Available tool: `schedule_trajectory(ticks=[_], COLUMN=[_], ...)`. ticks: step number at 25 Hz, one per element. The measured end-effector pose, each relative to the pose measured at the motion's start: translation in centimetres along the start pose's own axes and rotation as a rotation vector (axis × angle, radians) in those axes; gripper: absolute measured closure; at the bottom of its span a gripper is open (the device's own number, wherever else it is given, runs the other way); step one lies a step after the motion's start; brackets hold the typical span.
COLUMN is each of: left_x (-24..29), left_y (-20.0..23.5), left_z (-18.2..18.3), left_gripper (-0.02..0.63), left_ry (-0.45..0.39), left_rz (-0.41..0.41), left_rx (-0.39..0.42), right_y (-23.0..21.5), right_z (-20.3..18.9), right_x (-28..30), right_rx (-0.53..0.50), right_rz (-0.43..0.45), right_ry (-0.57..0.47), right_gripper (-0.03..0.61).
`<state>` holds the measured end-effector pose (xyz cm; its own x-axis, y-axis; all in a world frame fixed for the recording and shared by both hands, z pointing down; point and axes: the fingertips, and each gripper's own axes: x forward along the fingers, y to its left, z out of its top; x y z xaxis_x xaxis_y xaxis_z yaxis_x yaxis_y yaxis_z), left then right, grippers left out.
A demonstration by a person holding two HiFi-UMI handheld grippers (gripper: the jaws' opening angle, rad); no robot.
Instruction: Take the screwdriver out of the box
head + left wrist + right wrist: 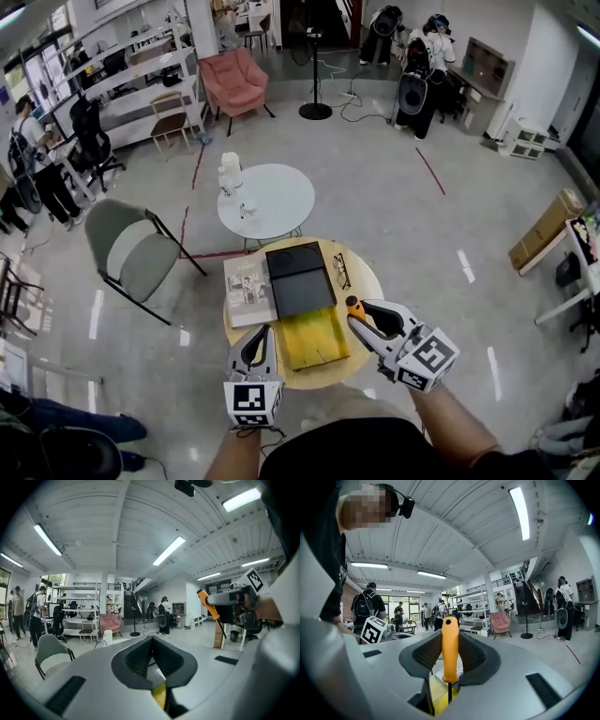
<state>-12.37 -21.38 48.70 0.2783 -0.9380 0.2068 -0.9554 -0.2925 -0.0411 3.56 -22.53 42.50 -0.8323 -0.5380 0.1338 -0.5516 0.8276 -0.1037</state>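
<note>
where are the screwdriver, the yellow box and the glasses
screwdriver (450,644), right gripper view, middle of its orange handle
yellow box (314,339), head view, its ribbed top face
glasses (341,270), head view, middle of the frame

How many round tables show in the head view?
2. The white round table stands farther out on the floor; the wooden round table is nearer the camera, just in front of it. More may stand outside the view.

Orange-handled screwdriver (450,660), upright, thin dark shaft pointing down, clamped between right tongs (450,644)
</note>
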Motion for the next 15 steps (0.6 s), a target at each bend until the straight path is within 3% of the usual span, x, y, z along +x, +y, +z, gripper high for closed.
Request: schedule_trajectory(ticks=[15], left_x=[1.3], left_y=[1.2], left_z=[-0.4], left_gripper=[0.6], left_ry=[0.03], left_rz=[0.059], left_rx=[-0.009], right_y=[-1.3], right_z=[-0.3], right_x=[2.5], right_rx=[0.021], right_rz=[0.073], right_ry=[0.004], right_gripper=[0.453])
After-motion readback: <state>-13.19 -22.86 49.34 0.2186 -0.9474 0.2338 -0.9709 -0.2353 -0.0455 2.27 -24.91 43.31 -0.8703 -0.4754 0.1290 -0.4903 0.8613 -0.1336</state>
